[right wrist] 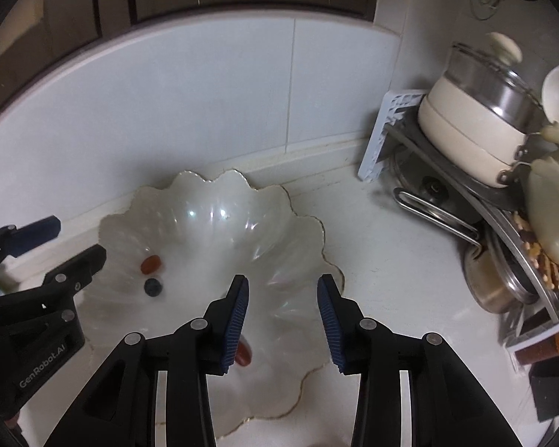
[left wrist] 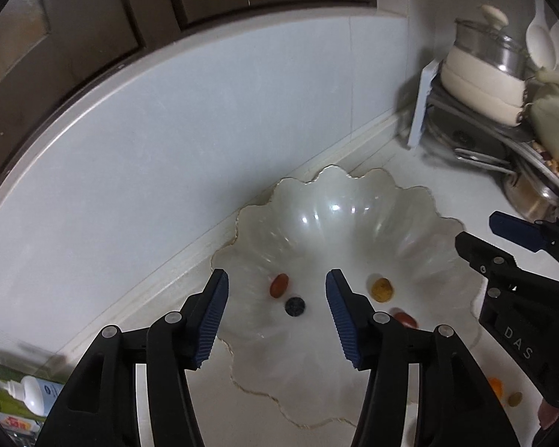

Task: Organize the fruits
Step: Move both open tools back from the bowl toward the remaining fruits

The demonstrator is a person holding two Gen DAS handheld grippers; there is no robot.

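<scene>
White scalloped bowl (left wrist: pixel 354 205) on tabletop (right wrist: pixel 384 231), holds 4 fruits. Left gripper (left wrist: pixel 277 314) & right gripper (right wrist: pixel 283 320): both spread wide, empty. Loose orange fruit (left wrist: pixel 495 385) near-right; approach low, pinch gently.

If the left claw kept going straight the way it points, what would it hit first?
Most likely the inner surface of the white scalloped bowl. The open left claw has a red fruit and a dark berry lying between its fingers; it might reach those first, but depth is unclear.
</scene>
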